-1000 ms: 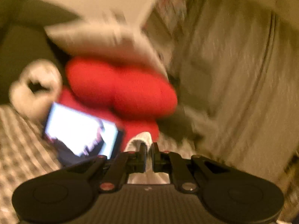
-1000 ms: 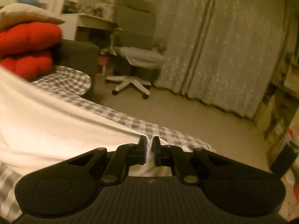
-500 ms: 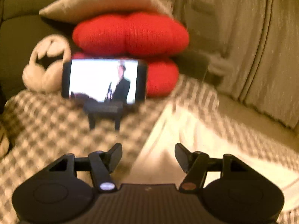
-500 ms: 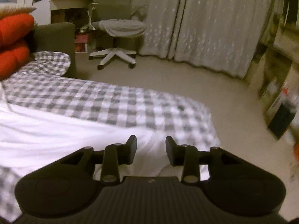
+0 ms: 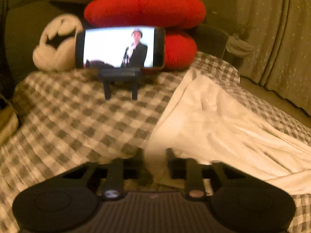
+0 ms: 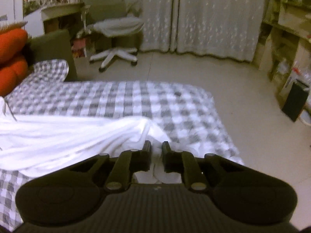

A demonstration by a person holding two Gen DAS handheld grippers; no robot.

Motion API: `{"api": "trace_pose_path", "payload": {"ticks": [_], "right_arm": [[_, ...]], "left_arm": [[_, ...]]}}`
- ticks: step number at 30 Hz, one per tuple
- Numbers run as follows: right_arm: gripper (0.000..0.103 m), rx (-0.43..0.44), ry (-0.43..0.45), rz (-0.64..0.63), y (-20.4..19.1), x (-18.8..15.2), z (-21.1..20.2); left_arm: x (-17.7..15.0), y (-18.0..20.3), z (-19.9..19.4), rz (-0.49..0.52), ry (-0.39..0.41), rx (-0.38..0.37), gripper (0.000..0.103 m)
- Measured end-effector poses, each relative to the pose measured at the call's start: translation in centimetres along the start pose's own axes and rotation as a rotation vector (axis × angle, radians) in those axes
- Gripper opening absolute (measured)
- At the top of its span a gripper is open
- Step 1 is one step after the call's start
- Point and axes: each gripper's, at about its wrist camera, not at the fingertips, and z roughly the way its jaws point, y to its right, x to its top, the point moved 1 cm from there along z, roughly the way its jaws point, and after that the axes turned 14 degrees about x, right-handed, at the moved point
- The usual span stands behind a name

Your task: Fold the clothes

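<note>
A white garment (image 5: pixel 213 126) lies spread on the grey-checked bed cover (image 5: pixel 77 116). My left gripper (image 5: pixel 154 151) is low over its near left corner. Its jaws are closing with the cloth's edge between them, and a gap still shows in the blurred view. In the right wrist view the same garment (image 6: pixel 58 136) runs off to the left across the bed cover (image 6: pixel 136 101). My right gripper (image 6: pixel 156 144) is closing at its right end, and its narrow jaws pinch a bunched ridge of cloth.
A lit phone (image 5: pixel 119 47) on a dark stand (image 5: pixel 121 79) stands at the bed's head, before red cushions (image 5: pixel 144 5) and a white plush (image 5: pixel 56 44). Beyond the bed's edge are bare floor, an office chair (image 6: pixel 114 38), curtains (image 6: pixel 204 19) and shelves (image 6: pixel 287 38).
Both grippers let go of the raised garment, opened wide, then narrowed again around its edge. The garment now lies flat on the bed. Both hands have sunk closer and rolled level.
</note>
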Motion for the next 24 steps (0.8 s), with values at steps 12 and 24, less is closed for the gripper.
{"api": "trace_pose_path", "payload": {"ticks": [12,24], "right_arm": [[0.012,-0.021,0.125,-0.013,1.3,0.8,-5.4],[0.015,0.081,0.054,-0.059,2.5,-1.9,-8.2]], "left_arm": [[0.4,-4.7,-5.3,-0.117,0.085,-0.033,0.010],[-1.9,-10.7,-6.1,-0.236,0.039,-0.147,0.009]]}}
